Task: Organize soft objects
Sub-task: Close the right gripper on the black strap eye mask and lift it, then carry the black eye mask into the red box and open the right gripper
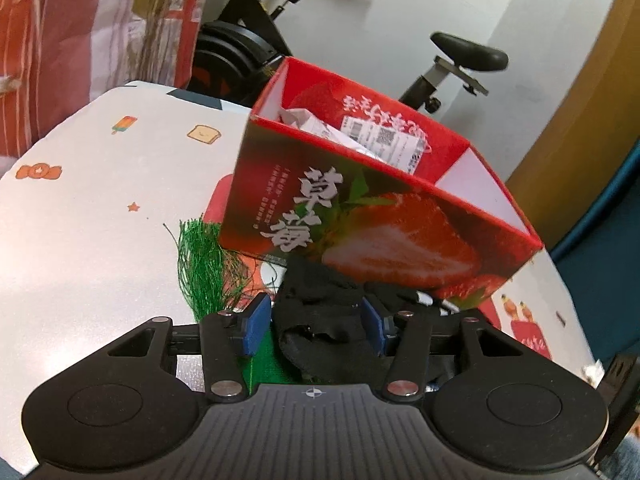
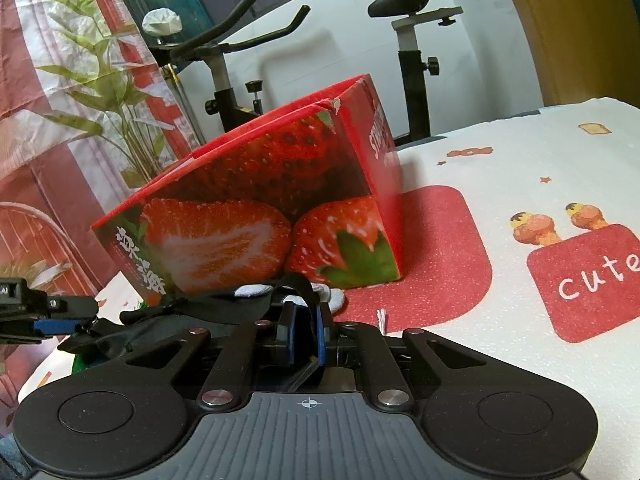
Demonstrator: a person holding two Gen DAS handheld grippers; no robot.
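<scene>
A red strawberry-print box (image 1: 360, 208) stands open-topped on the table, with white paper packets (image 1: 380, 136) inside. It also shows in the right wrist view (image 2: 272, 200). A black soft cloth (image 1: 320, 312) lies just in front of the box. My left gripper (image 1: 314, 324) has its blue pads on either side of the cloth, still fairly wide apart. My right gripper (image 2: 306, 332) is shut on a black strap of the same cloth (image 2: 224, 304). A green fringed cloth (image 1: 204, 268) lies under and left of the black one.
The table wears a white cloth (image 2: 520, 184) with cartoon prints and red patches. A white soft item (image 2: 336, 298) lies at the box's foot. An exercise bike (image 2: 412, 40) stands behind the table. A plant-print curtain (image 1: 80, 32) hangs at the left.
</scene>
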